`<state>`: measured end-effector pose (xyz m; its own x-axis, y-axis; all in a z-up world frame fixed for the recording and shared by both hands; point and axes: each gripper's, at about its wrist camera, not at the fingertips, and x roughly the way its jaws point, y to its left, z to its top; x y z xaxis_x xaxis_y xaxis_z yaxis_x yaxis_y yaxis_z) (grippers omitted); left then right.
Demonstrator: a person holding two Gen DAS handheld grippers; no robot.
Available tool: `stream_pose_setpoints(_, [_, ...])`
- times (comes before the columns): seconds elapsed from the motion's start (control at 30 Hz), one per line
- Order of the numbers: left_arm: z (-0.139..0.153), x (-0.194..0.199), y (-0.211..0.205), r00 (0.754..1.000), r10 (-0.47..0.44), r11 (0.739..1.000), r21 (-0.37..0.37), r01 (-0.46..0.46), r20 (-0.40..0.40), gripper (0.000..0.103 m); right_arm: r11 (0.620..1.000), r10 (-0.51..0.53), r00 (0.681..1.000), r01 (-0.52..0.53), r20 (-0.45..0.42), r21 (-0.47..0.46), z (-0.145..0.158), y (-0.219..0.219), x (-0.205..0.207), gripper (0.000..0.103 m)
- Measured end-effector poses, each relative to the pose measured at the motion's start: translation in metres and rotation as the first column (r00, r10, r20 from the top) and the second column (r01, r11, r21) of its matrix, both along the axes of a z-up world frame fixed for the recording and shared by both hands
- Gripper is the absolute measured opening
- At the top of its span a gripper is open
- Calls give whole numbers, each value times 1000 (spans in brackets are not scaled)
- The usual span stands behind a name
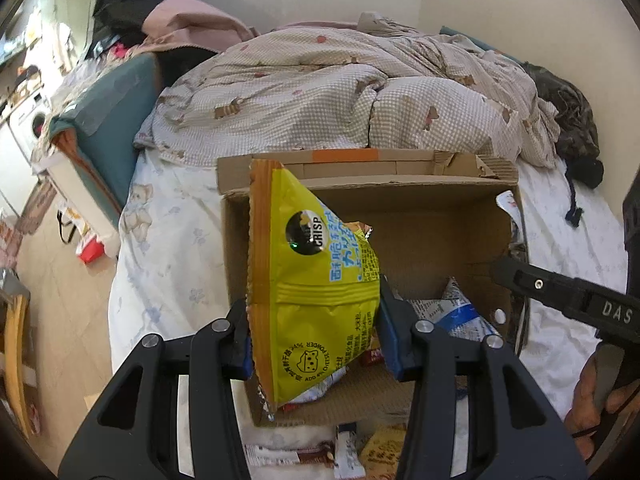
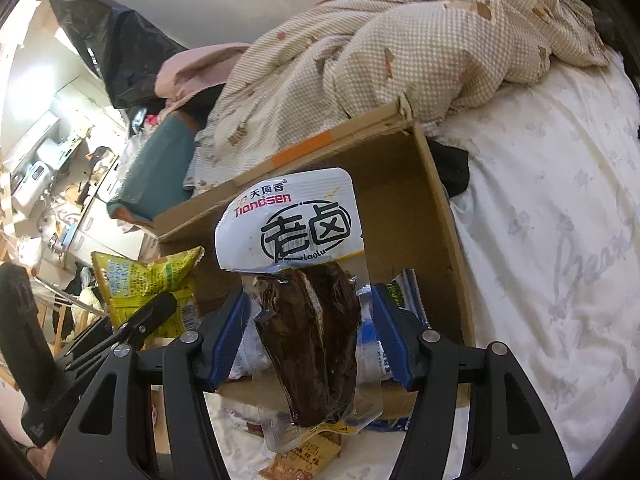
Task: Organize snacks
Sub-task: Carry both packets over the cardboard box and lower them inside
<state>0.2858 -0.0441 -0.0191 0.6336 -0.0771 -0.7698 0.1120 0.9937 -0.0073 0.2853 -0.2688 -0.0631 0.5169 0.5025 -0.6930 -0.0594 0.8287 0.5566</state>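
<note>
An open brown corrugated cardboard box (image 1: 436,216) stands on a bed covered by a white floral-print sheet (image 1: 168,248), its far flap folded back toward a crumpled beige checked quilt (image 1: 340,88) that lies along the bed's far edge. Inside the box, on its floor toward the near right corner, lies a white-and-blue printed snack packet (image 1: 456,312), with other small wrappers partly hidden beside it. The left gripper (image 1: 316,340) is clamped at a narrow gap on a yellow crinkled foil crisp bag (image 1: 316,264), both blue pads pressing its lower half; the bag hangs above the box's near left corner, its sealed top edge pointing up over the left wall. The right gripper (image 2: 308,336) grips, at a middling gap, a clear vacuum pouch of dark brown braised meat with a white printed header (image 2: 308,320), held upright over the box's near edge and open interior. More small packets, among them an orange-yellow wrapper (image 2: 308,456), lie loose on the sheet just outside the box's near wall. A dark green cushion (image 1: 112,132) rests at the bed's left edge.
</note>
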Motion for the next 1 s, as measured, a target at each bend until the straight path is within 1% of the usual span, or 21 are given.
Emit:
stream_pose_setpoints(0.17, [-9, 6, -5, 999, -33, 999, 7, 33, 6, 43, 1000, -11, 999, 11, -39, 1, -11, -2, 8, 64])
stream_pose_setpoints(0.33, [-18, 11, -6, 999, -33, 999, 14, 33, -6, 43, 1000, -27, 998, 27, -60, -3, -20, -4, 15, 65])
stream_pose_setpoints(0.47, [-22, 12, -3, 999, -36, 999, 10, 37, -19, 43, 999, -33, 995, 34, -90, 15, -27, -5, 16, 65])
stream_pose_setpoints(0.6, [-21, 11, -4, 999, -35, 999, 21, 35, -13, 44, 999, -34, 995, 36, -91, 17, -27, -3, 17, 67])
stream_pose_setpoints(0.7, [-22, 11, -3, 999, -33, 999, 19, 34, -18, 44, 999, -34, 995, 36, -97, 12, -27, -2, 20, 67])
stream_pose_setpoints(0.8, [-23, 10, -4, 999, -31, 999, 33, 31, -15, 44, 999, -36, 995, 37, -96, 8, -27, -2, 19, 67])
stream_pose_setpoints(1.0, [-21, 8, -4, 1000, -23, 999, 31, 23, -6, 45, 999, -43, 995, 45, -92, 17, -27, -3, 19, 68])
